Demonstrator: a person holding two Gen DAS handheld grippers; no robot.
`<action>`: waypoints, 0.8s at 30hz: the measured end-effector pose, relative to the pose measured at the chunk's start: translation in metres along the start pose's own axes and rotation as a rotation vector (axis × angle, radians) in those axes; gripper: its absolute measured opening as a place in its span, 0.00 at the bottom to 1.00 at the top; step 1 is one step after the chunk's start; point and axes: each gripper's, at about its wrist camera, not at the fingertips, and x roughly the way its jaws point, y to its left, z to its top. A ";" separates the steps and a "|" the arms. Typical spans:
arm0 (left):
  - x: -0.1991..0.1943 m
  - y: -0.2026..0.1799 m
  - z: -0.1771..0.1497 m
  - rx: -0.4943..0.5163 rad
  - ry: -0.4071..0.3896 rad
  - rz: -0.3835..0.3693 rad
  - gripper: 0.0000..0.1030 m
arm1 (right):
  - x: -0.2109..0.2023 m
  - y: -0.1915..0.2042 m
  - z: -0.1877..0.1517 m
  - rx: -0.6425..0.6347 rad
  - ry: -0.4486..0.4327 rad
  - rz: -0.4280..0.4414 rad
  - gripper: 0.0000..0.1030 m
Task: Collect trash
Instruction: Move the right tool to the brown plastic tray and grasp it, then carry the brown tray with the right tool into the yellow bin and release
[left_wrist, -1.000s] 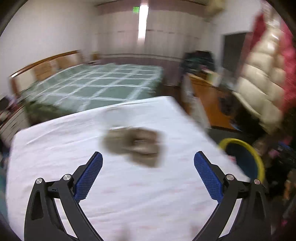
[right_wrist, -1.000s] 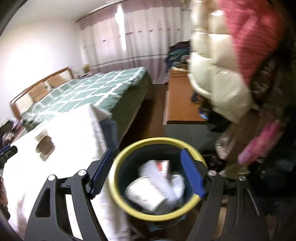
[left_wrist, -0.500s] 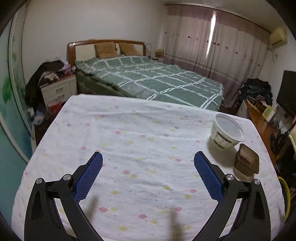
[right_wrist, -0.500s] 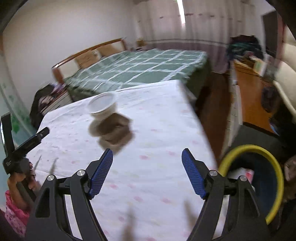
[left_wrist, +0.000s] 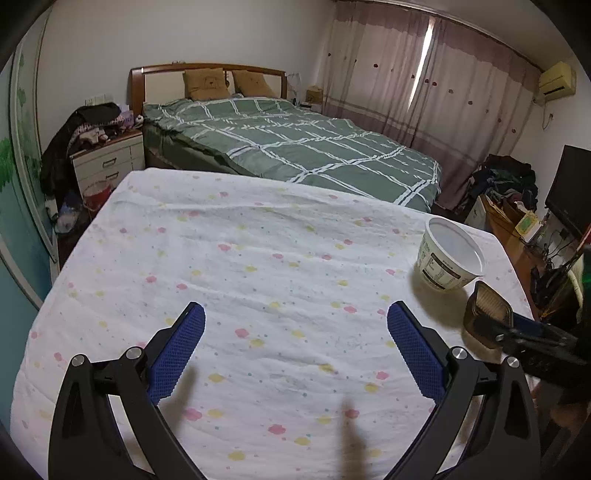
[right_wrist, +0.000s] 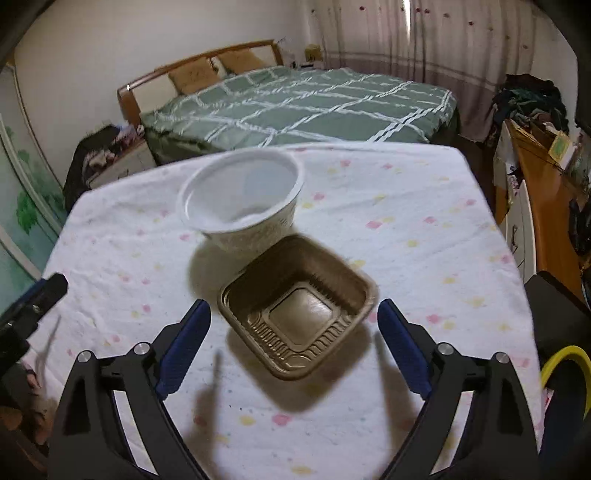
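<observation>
Brown ribbed plastic tray (right_wrist: 297, 308), empty, just beside the white bowl (right_wrist: 242, 199); right gripper (right_wrist: 293, 338) jaws just widened around it, not touching; left gripper (left_wrist: 295, 354) spread over bare cloth.

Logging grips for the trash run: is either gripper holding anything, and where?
Nothing held. Right gripper open, brown tray between its jaws, untouched; left gripper open over cloth.

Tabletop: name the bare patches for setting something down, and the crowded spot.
The flowered cloth lies bare from its left edge across to the white bowl. The right side is crowded: bowl and brown tray stand close together, with the open right claw at the tray.
</observation>
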 end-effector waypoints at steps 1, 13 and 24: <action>0.000 -0.001 0.000 0.001 0.002 -0.003 0.95 | 0.003 0.003 0.000 -0.013 0.002 -0.011 0.85; 0.001 -0.012 -0.003 0.030 0.000 -0.010 0.95 | 0.018 -0.005 0.004 0.018 0.031 -0.050 0.79; 0.001 -0.016 -0.004 0.043 0.003 -0.018 0.95 | -0.001 -0.014 -0.008 0.048 0.026 -0.031 0.76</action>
